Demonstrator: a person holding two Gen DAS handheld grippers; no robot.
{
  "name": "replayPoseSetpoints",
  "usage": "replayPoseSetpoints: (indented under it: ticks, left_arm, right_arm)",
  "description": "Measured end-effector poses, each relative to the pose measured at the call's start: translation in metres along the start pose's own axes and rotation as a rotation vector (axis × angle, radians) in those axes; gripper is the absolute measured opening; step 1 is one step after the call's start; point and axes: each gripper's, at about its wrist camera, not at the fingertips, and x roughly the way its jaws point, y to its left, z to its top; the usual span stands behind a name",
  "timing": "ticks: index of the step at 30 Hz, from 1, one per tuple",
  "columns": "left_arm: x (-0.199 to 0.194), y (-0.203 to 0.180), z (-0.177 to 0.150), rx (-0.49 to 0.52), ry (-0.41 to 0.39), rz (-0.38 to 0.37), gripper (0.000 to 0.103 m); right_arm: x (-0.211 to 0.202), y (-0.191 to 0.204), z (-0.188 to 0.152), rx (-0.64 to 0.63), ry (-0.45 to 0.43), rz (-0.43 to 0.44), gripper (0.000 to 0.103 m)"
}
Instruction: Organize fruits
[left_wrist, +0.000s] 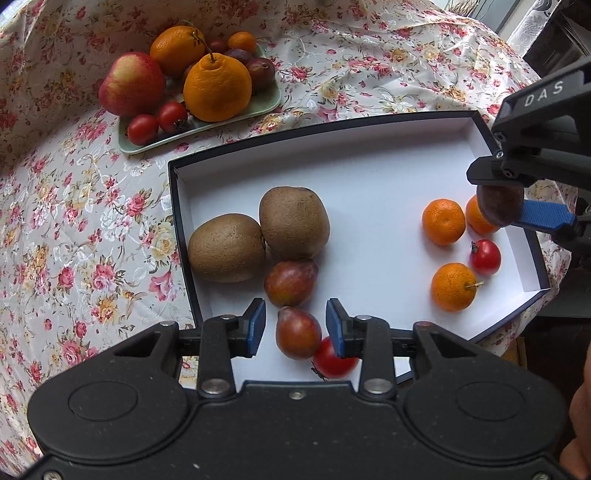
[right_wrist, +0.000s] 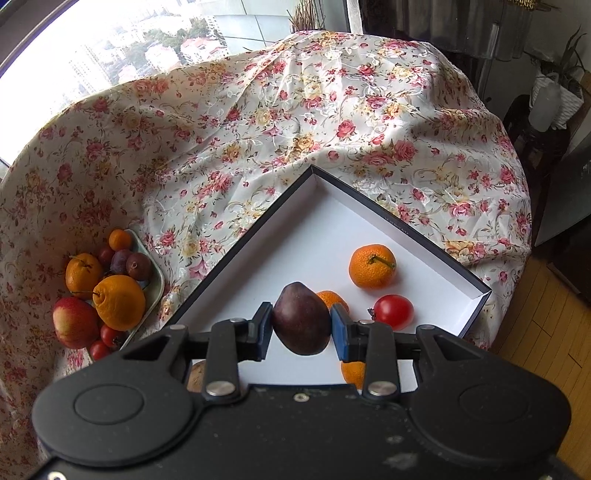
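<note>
A white box with a dark rim (left_wrist: 176, 206) holds two kiwis (left_wrist: 226, 247), a reddish plum (left_wrist: 290, 282), three mandarins (left_wrist: 443, 221) and a tomato (left_wrist: 485, 256). My left gripper (left_wrist: 296, 326) hangs over the box's near edge. Its jaws stand a little apart around a second plum (left_wrist: 298, 334) that lies on the floor, and neither pad touches it. A blurred tomato (left_wrist: 332, 360) sits beside that plum. My right gripper (right_wrist: 301, 328) is shut on a dark plum (right_wrist: 301, 321) above the box's right end. Beside that plum, a mandarin (right_wrist: 372, 266) and a tomato (right_wrist: 393, 310) lie in the box.
A green tray (left_wrist: 258, 110) at the back left carries an apple (left_wrist: 131, 83), big oranges (left_wrist: 218, 88), plums and small tomatoes. A flowered cloth (right_wrist: 332, 129) covers the round table. Wooden floor (right_wrist: 546, 332) lies past the right edge.
</note>
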Motion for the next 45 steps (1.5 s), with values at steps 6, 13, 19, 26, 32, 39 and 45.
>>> replayPoseSetpoints:
  ticks: [6,13,19,26,32,39,45]
  left_arm:
    - [0.001,0.002,0.001,-0.01,0.003,0.014,0.045]
    - [-0.004,0.003,-0.002,-0.028,-0.014,0.06,0.046]
    - [-0.009,0.009,-0.003,-0.062,-0.026,0.085,0.049]
    - [-0.01,0.011,0.0,-0.093,-0.038,0.112,0.049]
    - [-0.009,0.011,-0.001,-0.12,-0.045,0.147,0.049]
    - [-0.007,0.008,0.0,-0.138,-0.043,0.155,0.049]
    - [-0.003,0.008,0.002,-0.156,-0.028,0.149,0.049]
  right_arm:
    - [-0.006,0.013,-0.004,-0.093,-0.066,-0.036,0.036]
    - [0.003,0.02,-0.007,-0.175,-0.001,-0.072,0.036]
    - [0.009,0.019,-0.013,-0.241,0.055,-0.09,0.036]
    - [0.015,0.025,-0.027,-0.403,0.094,-0.123,0.036]
    - [0.014,0.027,-0.037,-0.505,0.124,-0.101,0.036]
    - [0.017,0.021,-0.035,-0.53,0.133,-0.102,0.036]
    - [0.018,0.014,-0.032,-0.524,0.133,-0.11,0.036]
